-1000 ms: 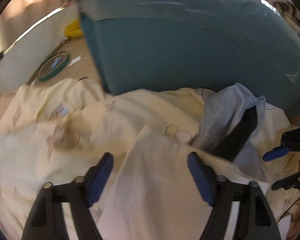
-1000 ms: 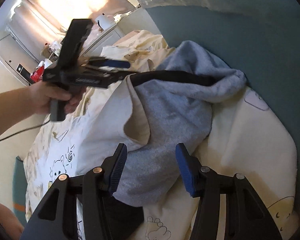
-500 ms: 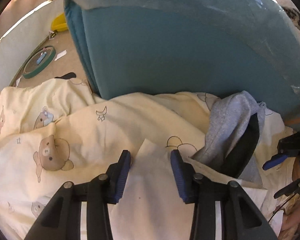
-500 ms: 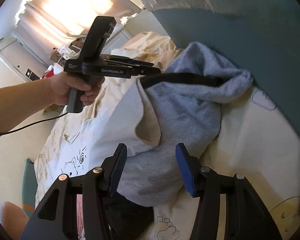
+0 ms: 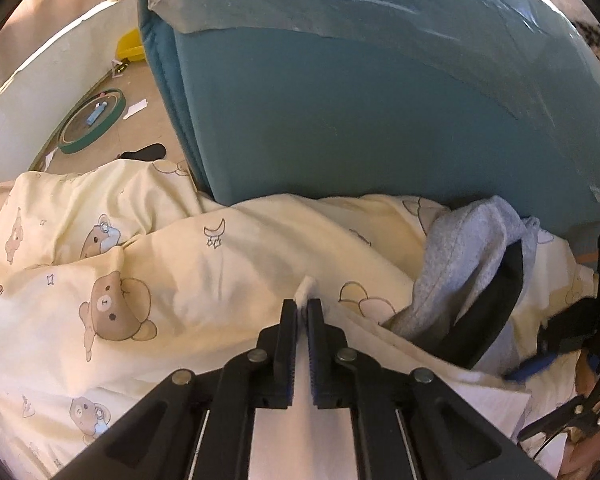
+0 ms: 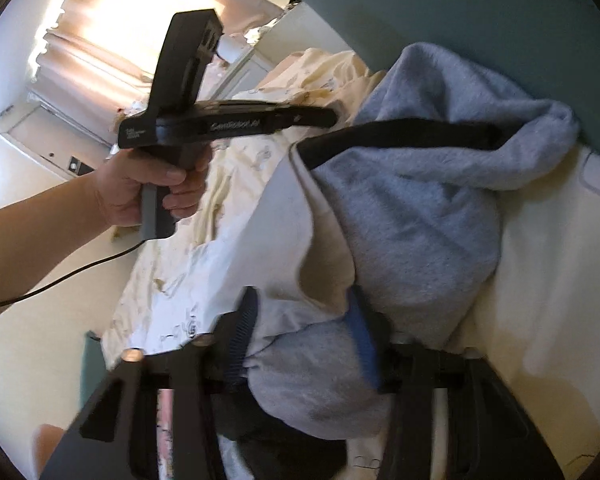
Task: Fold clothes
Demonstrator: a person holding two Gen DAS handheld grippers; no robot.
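Observation:
A white garment [image 5: 488,396] lies on the bed under my left gripper [image 5: 303,314], which is shut on its corner; a white tuft sticks out past the tips. To its right a grey garment [image 5: 464,256] with a black band [image 5: 496,308] is bunched against the white one. In the right wrist view a hand holds the left gripper [image 6: 332,118] above the white garment [image 6: 268,240]. My right gripper [image 6: 302,334] is open, with the white garment's edge and the grey garment [image 6: 420,208] lying between its blue fingers.
A tall teal padded panel [image 5: 340,100] rises just behind the garments. Cream bear-print bedding [image 5: 160,272] covers the surface. On the floor to the left lie a green tape roll [image 5: 92,120] and a yellow item [image 5: 132,46]. A bright curtained window [image 6: 120,32] is far left.
My left gripper went from wide open to shut on the white garment's corner. My right gripper pushed forward so the garments now sit between its fingers.

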